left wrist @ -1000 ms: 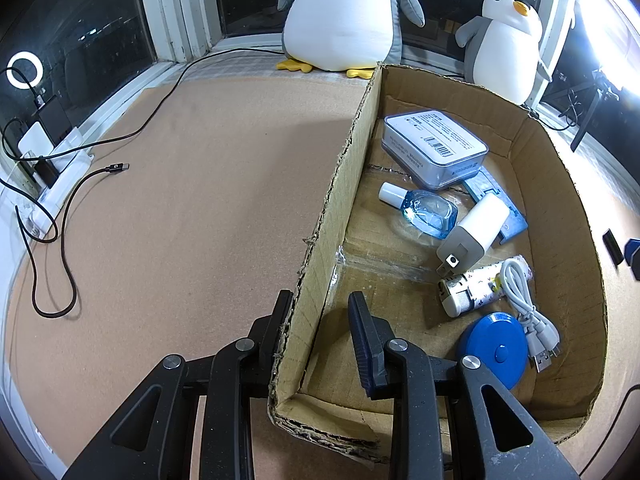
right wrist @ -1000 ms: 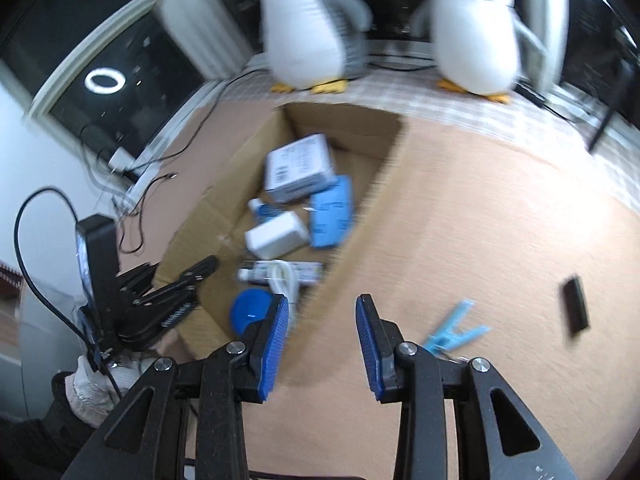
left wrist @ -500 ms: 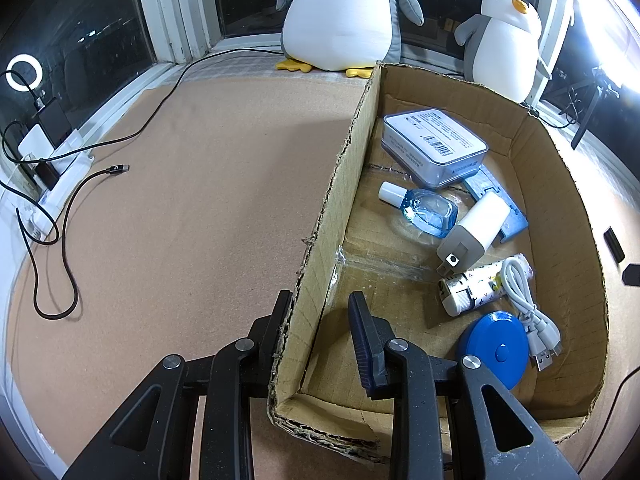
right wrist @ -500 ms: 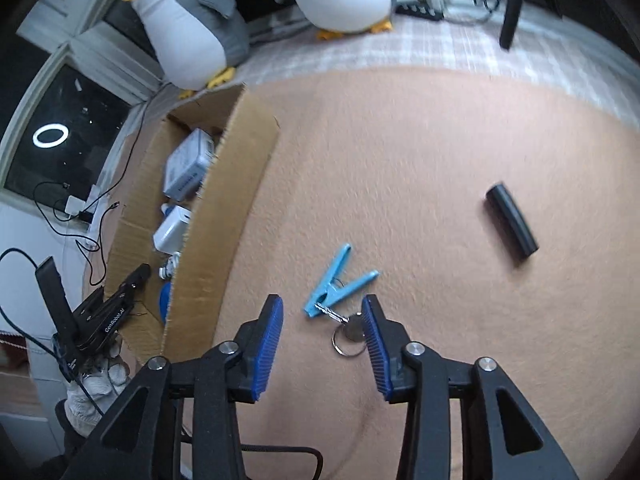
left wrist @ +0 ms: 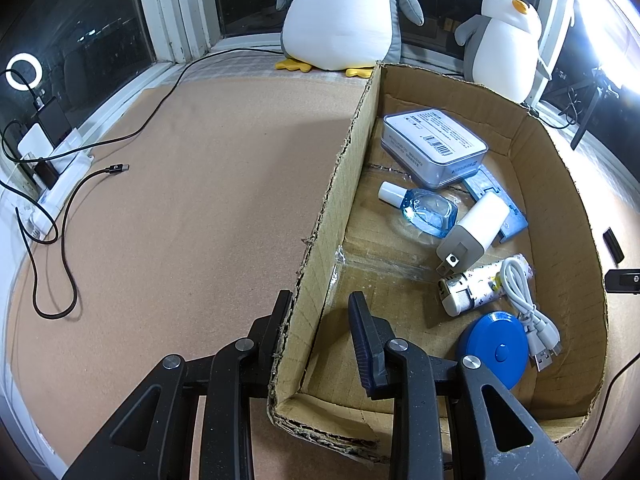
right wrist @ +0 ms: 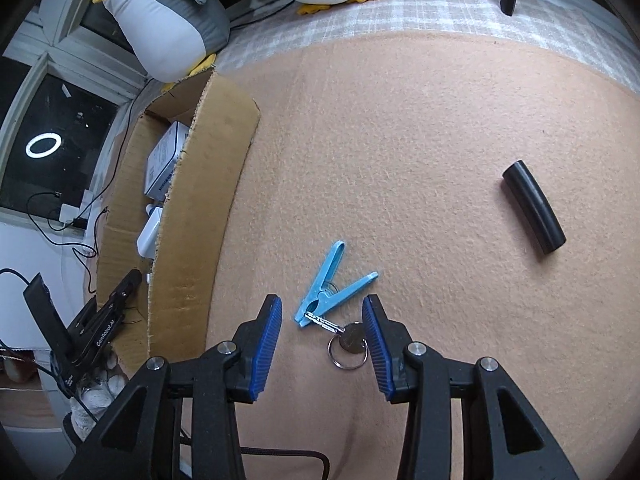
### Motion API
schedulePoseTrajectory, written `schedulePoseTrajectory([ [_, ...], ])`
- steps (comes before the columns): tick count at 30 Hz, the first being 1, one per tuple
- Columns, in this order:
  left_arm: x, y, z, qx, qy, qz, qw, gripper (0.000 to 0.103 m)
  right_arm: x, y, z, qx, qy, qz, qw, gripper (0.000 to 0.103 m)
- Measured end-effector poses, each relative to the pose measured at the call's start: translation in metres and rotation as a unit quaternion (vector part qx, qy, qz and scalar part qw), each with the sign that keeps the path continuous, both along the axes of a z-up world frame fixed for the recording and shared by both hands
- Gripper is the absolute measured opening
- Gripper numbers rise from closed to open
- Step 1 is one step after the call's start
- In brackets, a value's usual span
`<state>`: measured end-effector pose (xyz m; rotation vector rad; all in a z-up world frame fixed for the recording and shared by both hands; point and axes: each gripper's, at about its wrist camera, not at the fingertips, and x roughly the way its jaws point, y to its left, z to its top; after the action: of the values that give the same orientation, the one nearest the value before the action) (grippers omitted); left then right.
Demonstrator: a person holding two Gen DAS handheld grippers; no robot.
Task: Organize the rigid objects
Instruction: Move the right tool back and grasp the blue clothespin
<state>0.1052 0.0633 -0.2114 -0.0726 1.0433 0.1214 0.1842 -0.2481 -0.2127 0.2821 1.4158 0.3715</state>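
From my left wrist camera, the cardboard box (left wrist: 400, 404) is my landmark. To its left the tan felt mat (left wrist: 192, 208) runs wide and bare out to a loose black cable (left wrist: 60, 216) by the window ledge. My left gripper (left wrist: 320, 332) straddles the box's torn, corrugated left wall near the front corner, one finger outside and one inside; the jaws are parted and I cannot tell whether either pad presses the cardboard. Inside the box, going rightward: a clear blue bottle (left wrist: 428, 213) with a white cap, a flat lidded case (left wrist: 434, 145) toward the back wall, a white plug adapter (left wrist: 472, 236), a patterned tube (left wrist: 480, 288), a round blue disc (left wrist: 494, 350) near the front wall, and a coiled white USB cable (left wrist: 528, 312). Two plush penguins (left wrist: 344, 12) stand behind the box.

From my right wrist camera, the box's smooth outer wall (right wrist: 200, 216) rises on the left, and right of it the mat is open. My right gripper (right wrist: 322, 324) hangs spread wide, holding nothing; its ribbed blue pads (right wrist: 266, 344) flank a light blue plastic clothespin (right wrist: 328, 292) lying just right of the box, joined to a metal key ring (right wrist: 347, 350). A short black cylinder (right wrist: 534, 213) lies well apart, farther right.
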Motion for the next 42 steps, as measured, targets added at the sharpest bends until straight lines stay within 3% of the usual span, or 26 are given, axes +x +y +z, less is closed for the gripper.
schedulePoseTrajectory([
  [15, 0.000, 0.000, 0.000, 0.000, 0.000, 0.000, 1.0000, 0.030, 0.019, 0.046, -0.004, 0.029, 0.006, 0.027, 0.999, 0.038],
  [23, 0.000, -0.001, -0.001, -0.004, -0.001, 0.001, 1.0000, 0.030, 0.006, 0.065, 0.003, -0.039, -0.033, 0.101, 0.994, 0.038],
  [31, 0.000, -0.001, -0.001, -0.005, -0.001, 0.001, 1.0000, 0.030, -0.009, 0.090, -0.004, -0.140, -0.078, 0.171, 0.972, 0.038],
  [38, 0.000, -0.001, -0.001, -0.005, -0.001, 0.001, 1.0000, 0.030, -0.009, 0.107, -0.005, -0.154, -0.093, 0.190, 0.965, 0.036],
  [40, 0.000, -0.001, -0.001, -0.005, -0.001, 0.001, 1.0000, 0.030, -0.007, 0.110, -0.004, -0.157, -0.097, 0.190, 0.964, 0.024],
  [42, 0.000, -0.001, -0.001, -0.005, -0.001, 0.001, 1.0000, 0.030, -0.004, 0.108, -0.004, -0.148, -0.095, 0.183, 0.967, 0.022],
])
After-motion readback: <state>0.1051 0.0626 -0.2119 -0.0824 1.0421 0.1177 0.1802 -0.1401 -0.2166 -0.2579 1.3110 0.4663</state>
